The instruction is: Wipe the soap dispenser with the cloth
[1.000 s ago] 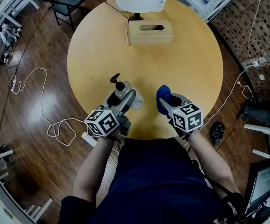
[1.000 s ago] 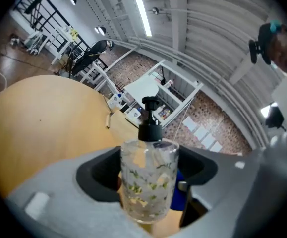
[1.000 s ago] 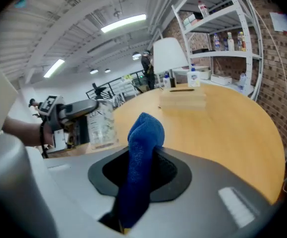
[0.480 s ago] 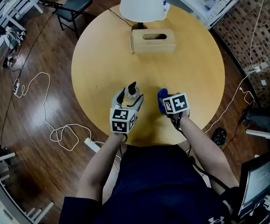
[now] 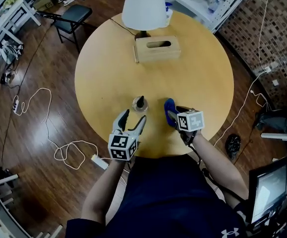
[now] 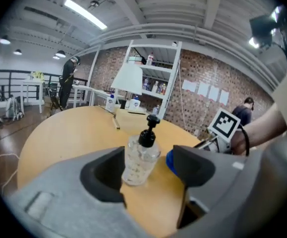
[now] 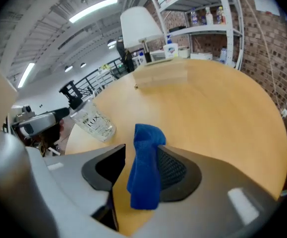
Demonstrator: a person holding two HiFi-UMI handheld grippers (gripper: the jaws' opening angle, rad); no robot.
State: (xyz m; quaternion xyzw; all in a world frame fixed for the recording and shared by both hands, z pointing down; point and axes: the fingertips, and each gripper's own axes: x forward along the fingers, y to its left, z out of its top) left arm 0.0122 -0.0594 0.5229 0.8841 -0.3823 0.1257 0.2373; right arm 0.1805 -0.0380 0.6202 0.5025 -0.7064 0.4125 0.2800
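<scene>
On the round wooden tabletop (image 5: 198,73), wipe job looked like it was winding down

The clear plastic soap dispenser with the black pump (image 6: 139,160) stood upright near the front edge, looking mostly full of clear gel, just ahead of the left gripper (image 5: 132,119), whose jaws had just eased in a bit but were apart and touching nothing. The right gripper (image 5: 175,115) had jaws that had just been opening, and the blue cloth (image 7: 144,182) hung slack between them against one pad, not pinched. My guess for the next move: back both off gently without knocking the bottle.
</scene>
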